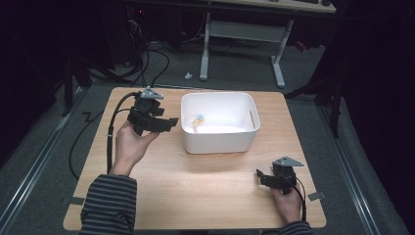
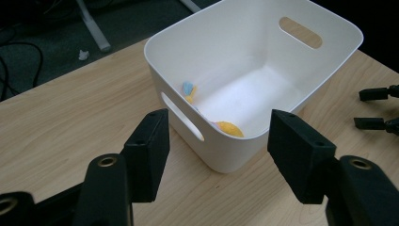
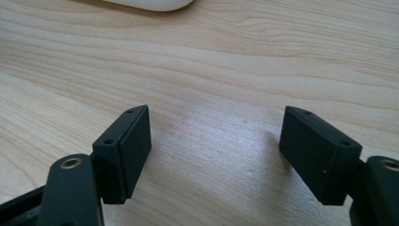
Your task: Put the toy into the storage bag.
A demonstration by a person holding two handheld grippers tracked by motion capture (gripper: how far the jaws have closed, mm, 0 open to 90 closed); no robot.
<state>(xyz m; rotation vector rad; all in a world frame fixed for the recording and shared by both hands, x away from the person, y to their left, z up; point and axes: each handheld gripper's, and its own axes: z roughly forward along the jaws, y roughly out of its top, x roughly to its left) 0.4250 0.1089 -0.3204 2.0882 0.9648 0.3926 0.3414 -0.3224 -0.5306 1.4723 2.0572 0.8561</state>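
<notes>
A white plastic bin (image 1: 220,133) with handle slots stands at the middle back of the wooden table (image 1: 195,191). Small yellow and blue items (image 1: 198,120) lie in its left part; the left gripper view shows a blue piece (image 2: 188,87) and a yellow piece (image 2: 229,128). A hand holds my left gripper (image 1: 170,123) raised just left of the bin, its jaws open and empty, pointed at the bin (image 2: 254,89). My right gripper (image 1: 259,175) rests low near the table's front right. It (image 3: 214,117) is open over bare wood with nothing between the jaws.
The bin's lower edge (image 3: 150,4) sits at the top of the right gripper view. In the left gripper view the other gripper's jaws (image 2: 376,108) are at the far right. Beyond the table are a grey floor, cables (image 1: 147,63) and a desk frame (image 1: 242,44).
</notes>
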